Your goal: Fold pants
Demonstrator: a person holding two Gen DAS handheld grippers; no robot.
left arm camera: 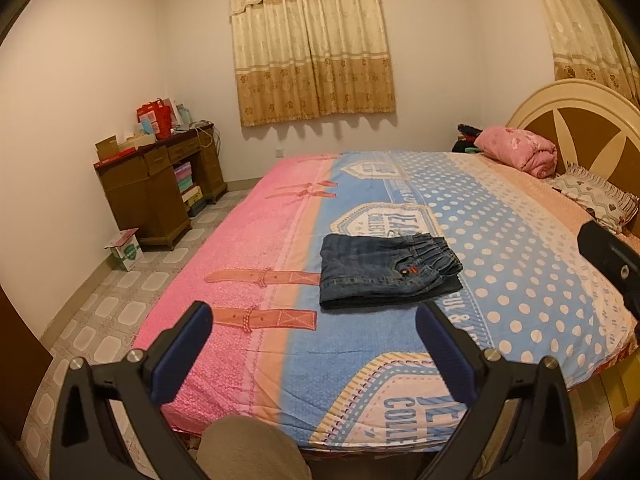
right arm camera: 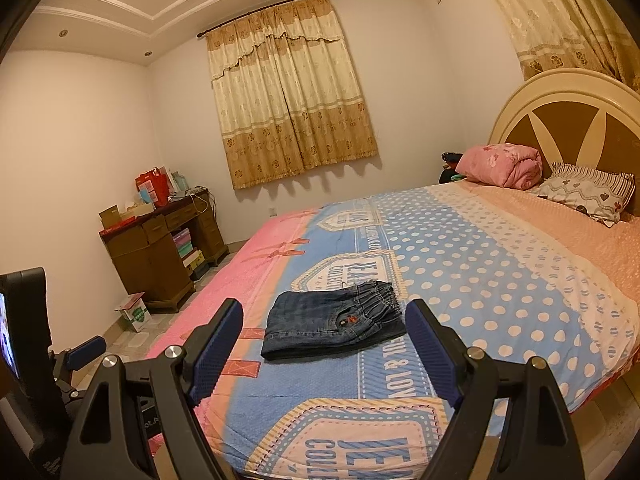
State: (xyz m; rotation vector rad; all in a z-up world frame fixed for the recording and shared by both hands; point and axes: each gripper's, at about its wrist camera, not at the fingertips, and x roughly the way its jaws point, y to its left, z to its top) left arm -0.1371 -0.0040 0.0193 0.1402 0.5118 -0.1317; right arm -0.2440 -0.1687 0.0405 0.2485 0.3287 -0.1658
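Observation:
The dark blue denim pants point(left arm camera: 386, 270) lie folded into a compact rectangle on the bed, elastic waistband to the right. They also show in the right wrist view point(right arm camera: 334, 326). My left gripper point(left arm camera: 314, 322) is open and empty, held above the near part of the bed, short of the pants. My right gripper point(right arm camera: 324, 322) is open and empty, also held back from the pants. The right gripper's body shows at the right edge of the left wrist view point(left arm camera: 612, 264), and the left gripper's finger point(right arm camera: 86, 350) shows at the lower left of the right wrist view.
The bed point(left arm camera: 520, 240) has a pink, blue and polka-dot cover. A rolled pink quilt point(left arm camera: 518, 150) and a pillow point(left arm camera: 596, 196) lie by the headboard point(left arm camera: 576, 120). A wooden desk point(left arm camera: 160, 188) with boxes stands at the left wall, a small carton point(left arm camera: 126, 250) on the tiled floor.

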